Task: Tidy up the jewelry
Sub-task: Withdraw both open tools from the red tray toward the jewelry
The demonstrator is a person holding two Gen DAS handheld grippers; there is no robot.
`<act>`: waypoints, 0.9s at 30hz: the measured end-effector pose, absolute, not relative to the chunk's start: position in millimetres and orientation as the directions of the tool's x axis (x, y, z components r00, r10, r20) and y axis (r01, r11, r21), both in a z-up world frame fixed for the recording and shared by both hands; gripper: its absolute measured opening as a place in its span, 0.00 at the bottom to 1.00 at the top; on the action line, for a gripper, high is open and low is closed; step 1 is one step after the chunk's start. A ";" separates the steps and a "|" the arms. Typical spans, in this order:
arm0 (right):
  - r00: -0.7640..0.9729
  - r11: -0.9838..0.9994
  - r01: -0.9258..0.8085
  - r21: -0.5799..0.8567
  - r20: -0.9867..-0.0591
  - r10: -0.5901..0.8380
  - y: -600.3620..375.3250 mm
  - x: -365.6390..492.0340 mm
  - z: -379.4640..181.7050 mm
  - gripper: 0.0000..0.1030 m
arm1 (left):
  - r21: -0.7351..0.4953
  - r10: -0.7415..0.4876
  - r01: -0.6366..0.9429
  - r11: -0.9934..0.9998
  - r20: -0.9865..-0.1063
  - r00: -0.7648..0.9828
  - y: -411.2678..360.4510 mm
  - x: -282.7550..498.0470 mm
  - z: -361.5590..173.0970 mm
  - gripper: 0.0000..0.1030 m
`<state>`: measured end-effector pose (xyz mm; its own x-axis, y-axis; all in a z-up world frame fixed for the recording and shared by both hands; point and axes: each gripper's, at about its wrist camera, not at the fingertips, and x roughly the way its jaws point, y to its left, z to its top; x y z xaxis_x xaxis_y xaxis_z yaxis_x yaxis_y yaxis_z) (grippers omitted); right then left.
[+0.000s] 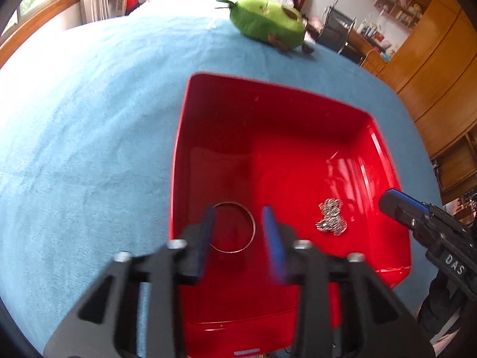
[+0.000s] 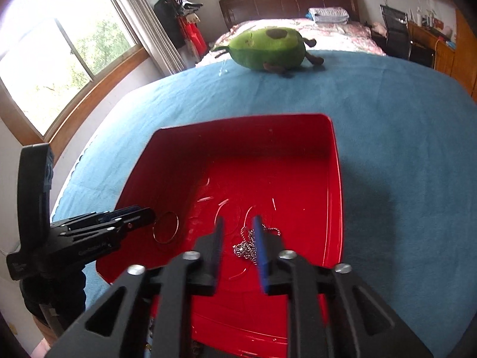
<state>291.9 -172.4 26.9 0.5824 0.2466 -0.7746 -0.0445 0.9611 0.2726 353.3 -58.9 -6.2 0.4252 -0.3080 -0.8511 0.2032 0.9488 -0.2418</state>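
A red plastic bin [image 1: 268, 113] sits on a blue blanket and also shows in the right wrist view [image 2: 298, 179]. A thin metal bangle [image 1: 252, 223] lies on its floor at the near left, also in the right wrist view [image 2: 177, 223]. A bunched silver chain [image 1: 331, 216] lies at the right, also in the right wrist view [image 2: 246, 246]. My left gripper [image 1: 240, 223] is open and empty above the bangle. My right gripper [image 2: 238, 232] is open and empty just above the chain; it shows in the left wrist view [image 1: 396, 201].
A green avocado plush toy [image 1: 268, 25] lies on the blanket [image 1: 89, 134] beyond the bin, also in the right wrist view [image 2: 268, 49]. Wooden cabinets [image 1: 432, 74] stand to the right. A window [image 2: 59, 65] and a bed headboard [image 2: 286, 3] are behind.
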 end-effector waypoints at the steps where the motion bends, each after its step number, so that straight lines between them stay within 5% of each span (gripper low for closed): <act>1: 0.594 0.964 -0.042 0.263 -0.769 0.235 -172.8 289.1 30.5 0.37 | -0.236 -0.305 0.207 0.950 -0.846 0.438 -58.4 350.0 -2.3 0.43; 6: 0.645 0.973 -0.010 0.232 -0.742 0.184 -179.3 277.1 44.3 0.68 | -0.205 -0.287 0.214 0.955 -0.819 0.497 -55.5 336.8 15.6 0.64; 16: 0.659 0.976 0.041 0.215 -0.740 0.135 -194.0 271.6 44.7 0.85 | -0.151 -0.213 0.155 0.976 -0.797 0.565 -37.3 320.9 32.3 0.77; 18: 0.668 0.972 0.034 0.232 -0.728 0.150 -197.1 267.8 45.3 0.97 | -0.153 -0.212 0.150 0.977 -0.794 0.570 -34.4 317.6 33.9 0.82; 27: 0.633 0.967 0.146 0.210 -0.771 0.072 -205.9 239.9 40.1 0.96 | -0.140 -0.209 0.166 0.976 -0.814 0.542 -22.3 277.1 27.6 0.89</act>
<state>239.9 -205.9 40.1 0.6330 0.0716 -0.7708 0.1463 0.9667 0.2100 277.1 -22.3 27.6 0.5419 -0.2087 -0.8141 0.1661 0.9762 -0.1396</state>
